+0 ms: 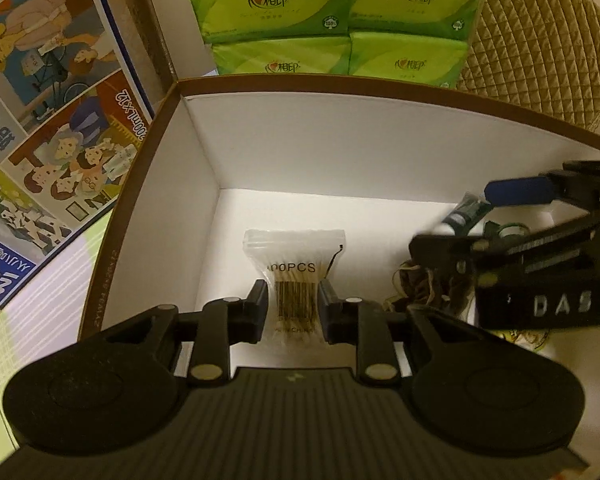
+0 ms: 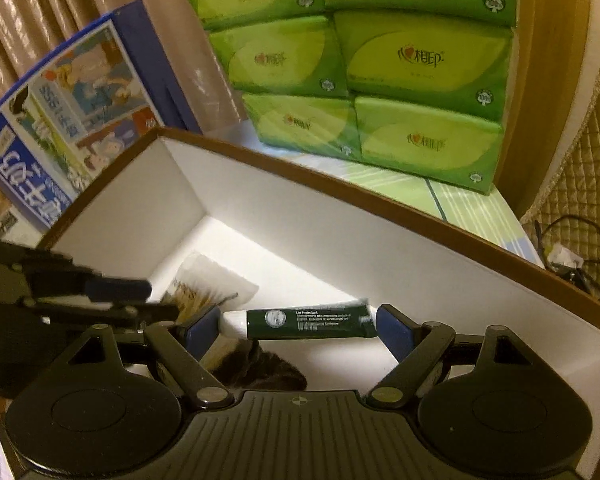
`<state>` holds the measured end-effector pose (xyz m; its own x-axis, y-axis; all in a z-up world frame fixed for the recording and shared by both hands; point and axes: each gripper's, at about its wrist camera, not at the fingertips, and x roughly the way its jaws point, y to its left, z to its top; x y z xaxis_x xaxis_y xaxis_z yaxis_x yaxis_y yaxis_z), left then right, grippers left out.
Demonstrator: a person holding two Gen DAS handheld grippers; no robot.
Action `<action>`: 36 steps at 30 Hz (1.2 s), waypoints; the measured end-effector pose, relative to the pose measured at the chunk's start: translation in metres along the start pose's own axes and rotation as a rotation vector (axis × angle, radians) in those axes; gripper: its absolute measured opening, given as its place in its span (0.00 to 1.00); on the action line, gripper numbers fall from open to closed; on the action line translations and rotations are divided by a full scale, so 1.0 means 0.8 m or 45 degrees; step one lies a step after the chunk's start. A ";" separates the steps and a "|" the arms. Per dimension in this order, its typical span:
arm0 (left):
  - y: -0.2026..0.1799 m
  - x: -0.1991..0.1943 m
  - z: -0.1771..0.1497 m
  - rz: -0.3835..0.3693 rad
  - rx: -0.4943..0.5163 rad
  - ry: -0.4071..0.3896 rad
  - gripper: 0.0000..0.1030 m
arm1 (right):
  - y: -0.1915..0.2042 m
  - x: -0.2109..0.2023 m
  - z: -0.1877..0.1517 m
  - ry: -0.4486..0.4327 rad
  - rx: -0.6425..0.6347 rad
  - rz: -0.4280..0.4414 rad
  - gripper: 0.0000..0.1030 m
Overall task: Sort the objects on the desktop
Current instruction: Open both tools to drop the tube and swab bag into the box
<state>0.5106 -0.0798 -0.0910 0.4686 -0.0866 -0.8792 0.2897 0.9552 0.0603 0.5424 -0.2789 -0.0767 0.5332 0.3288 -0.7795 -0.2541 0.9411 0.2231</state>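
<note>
A: Status, left to right?

B: Left gripper [image 1: 293,307] is inside the box [image 1: 340,92], fingers clamped on the swab bag [image 1: 294,276]. Bag sits over the box floor, left of centre. I can't tell if its bottom edge touches the floor.

A: Orientation?

B: Bag's long axis runs along the fingers, zip end pointing away toward the far wall, swabs lined up the same way.

A: Right side?

B: Right gripper [image 2: 296,326] is also in the box, fingers wide but closed onto the two ends of the tube [image 2: 308,323]. Tube lies crosswise between the pads, long axis left-right, white cap toward the left finger, crimped end toward the right one. It hangs above a dark bundle [image 2: 260,372] on the floor, which looks like hair ties or cord; too blurred to say.

A: Progress?

B: Late, I'd judge. At least one item is already in the box, and two more are over it but not yet released. Remaining: let both go. No loose items visible outside, only tissue packs [image 2: 420,60] and a carton [image 1: 52,120] behind.
</note>
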 end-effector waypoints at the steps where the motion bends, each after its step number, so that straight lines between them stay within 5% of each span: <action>1: 0.000 0.000 -0.001 0.002 -0.001 -0.001 0.26 | -0.001 0.000 0.000 -0.004 0.016 -0.001 0.80; 13: 0.002 -0.017 -0.011 0.024 0.022 -0.015 0.57 | -0.002 -0.036 -0.010 0.046 -0.066 0.040 0.97; 21: -0.003 -0.044 -0.025 0.025 -0.007 -0.057 0.84 | 0.008 -0.078 -0.036 0.062 -0.154 0.062 0.98; 36: -0.019 -0.113 -0.047 0.046 -0.077 -0.116 0.90 | 0.024 -0.135 -0.078 0.022 -0.233 0.021 0.98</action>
<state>0.4324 -0.0756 -0.0298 0.5527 -0.0743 -0.8301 0.2217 0.9732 0.0605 0.4296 -0.3016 -0.0248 0.5143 0.3409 -0.7869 -0.4060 0.9051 0.1266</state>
